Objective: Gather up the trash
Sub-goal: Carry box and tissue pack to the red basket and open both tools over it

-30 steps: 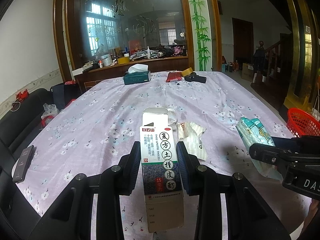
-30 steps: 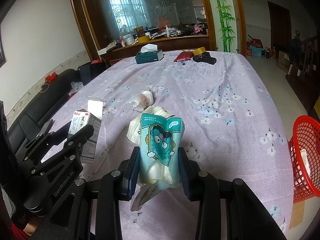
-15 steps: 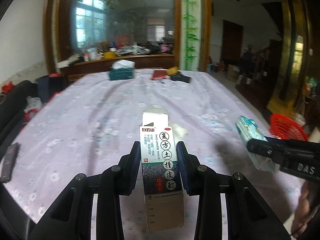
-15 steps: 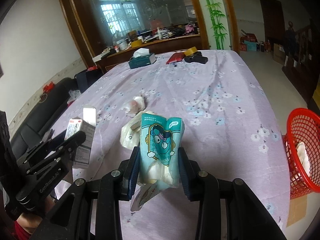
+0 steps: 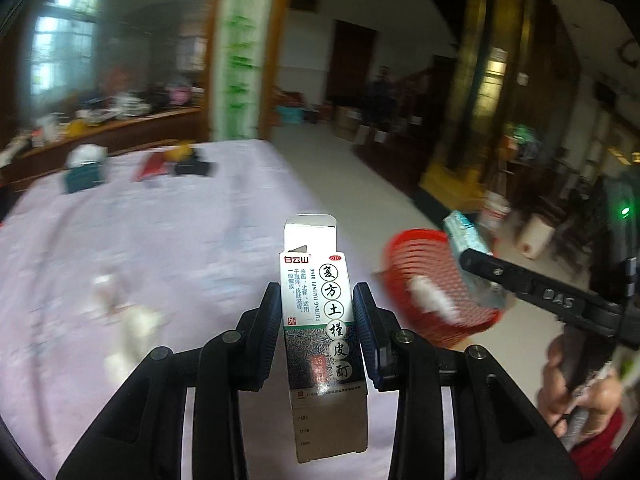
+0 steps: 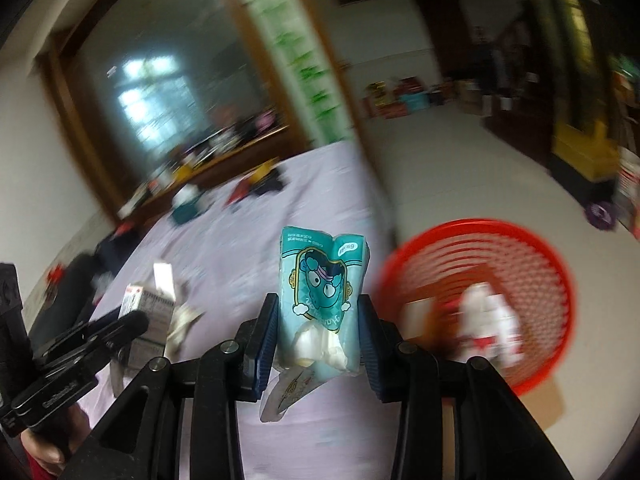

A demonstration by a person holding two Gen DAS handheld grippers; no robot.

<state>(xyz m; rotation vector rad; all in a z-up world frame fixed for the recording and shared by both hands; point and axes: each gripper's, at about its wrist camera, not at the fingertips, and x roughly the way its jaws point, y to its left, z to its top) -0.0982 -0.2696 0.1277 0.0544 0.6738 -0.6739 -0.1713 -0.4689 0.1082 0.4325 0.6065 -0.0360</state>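
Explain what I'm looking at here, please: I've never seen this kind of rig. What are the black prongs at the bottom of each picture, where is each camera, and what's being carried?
There is no robot arm. A person holds one handheld two-finger gripper in each hand, and a fisheye camera on each looks forward along its fingers. The black prongs are those fingers.

In the left wrist view, the left gripper is shut on a medicine box with its top flap open. The other gripper shows at that picture's right edge.

In the right wrist view, the right gripper is shut on a teal tissue pack with a cartoon face.

Below is a table with a lilac flowered cloth; crumpled white trash lies on it. A red basket stands on the floor beside the table with some trash already inside. Both pictures are motion-blurred.
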